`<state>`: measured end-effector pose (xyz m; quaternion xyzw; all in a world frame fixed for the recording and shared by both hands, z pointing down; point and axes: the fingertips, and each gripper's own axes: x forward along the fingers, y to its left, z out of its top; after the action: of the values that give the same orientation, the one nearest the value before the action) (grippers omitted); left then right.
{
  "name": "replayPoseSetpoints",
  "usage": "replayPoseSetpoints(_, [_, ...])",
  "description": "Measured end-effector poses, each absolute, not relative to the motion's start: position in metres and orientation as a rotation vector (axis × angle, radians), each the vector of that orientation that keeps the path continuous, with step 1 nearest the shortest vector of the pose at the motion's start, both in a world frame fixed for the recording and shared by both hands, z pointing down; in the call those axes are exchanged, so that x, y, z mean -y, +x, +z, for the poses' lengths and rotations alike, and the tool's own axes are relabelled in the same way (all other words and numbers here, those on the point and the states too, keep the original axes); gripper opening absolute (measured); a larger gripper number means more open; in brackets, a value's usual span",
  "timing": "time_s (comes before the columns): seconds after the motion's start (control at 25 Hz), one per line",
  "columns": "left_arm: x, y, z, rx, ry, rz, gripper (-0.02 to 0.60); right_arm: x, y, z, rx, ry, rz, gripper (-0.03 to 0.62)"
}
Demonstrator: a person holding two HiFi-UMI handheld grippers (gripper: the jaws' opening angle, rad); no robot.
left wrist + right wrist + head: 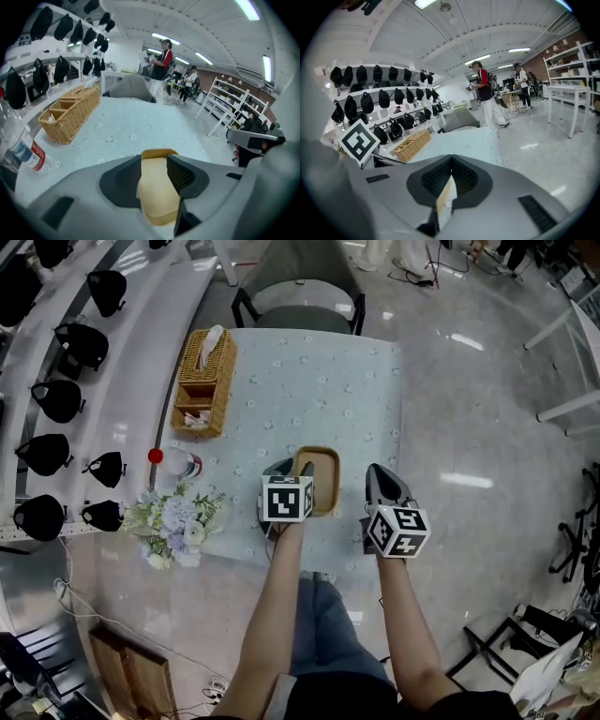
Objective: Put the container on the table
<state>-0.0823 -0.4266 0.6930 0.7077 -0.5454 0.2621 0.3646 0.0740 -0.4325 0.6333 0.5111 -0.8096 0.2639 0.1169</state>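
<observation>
1. Here, reaches both bare forearms forward from the near side of the table (309,371).
2. Tilts the left gripper (292,470) steeply down, just above the near left part of the container (323,474).
3. Holds the right gripper (380,476) closer to level, right of the container and apart from it, over the near right corner of the cloth.
4. Shows the left jaws spread wide in the left gripper view, with the container lying in the gap below them and neither pad pressing on it.
5. Shows the right jaws pressed together at the tips in the right gripper view. Cannot tell what the pale sliver in the narrow gap behind those tips is.
6. Finds the container flat on the flowered cloth, open side up, close to the near edge and a little right of the middle.
7. Counts two grippers, one container, one wicker basket (203,381), one bottle (176,463) with a red cap, one bunch of flowers (178,521) and one chair (300,306). Cannot count for sure the many black caps (58,399) on the shelves at the left.
8. Leaves bare cloth from the container to the far edge, where the chair stands.
9. Places the basket, bottle and flowers along the left edge, well apart from the container.
10. Meets the right edge just past the right gripper, with open floor beyond.
</observation>
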Motion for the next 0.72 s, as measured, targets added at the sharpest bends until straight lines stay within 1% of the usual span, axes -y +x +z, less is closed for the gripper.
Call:
replayPoseSetpoints(0.2, [0.427, -0.06, 0.627, 1.426, 2.023, 0.538, 0.096, 0.422, 0.094, 0.599, 2.383, 1.577, 0.732, -0.002])
replayPoseSetpoints(0.32, [0.421, -0.047, 0.592, 1.401, 2.132, 0.463, 0.09, 0.415, 0.102, 0.574, 2.414, 1.62, 0.691, -0.002])
replayPoseSetpoints(0.48, [0.408, -0.036, 0.533, 1.417, 2.301, 0.3, 0.044, 0.404, 0.113, 0.532, 2.476, 1.676, 0.611, -0.002])
replayPoseSetpoints(0.72, [0.387, -0.04, 0.457, 1.49, 2.449, 0.119, 0.031, 0.386, 0.127, 0.47, 2.556, 1.747, 0.478, -0.002])
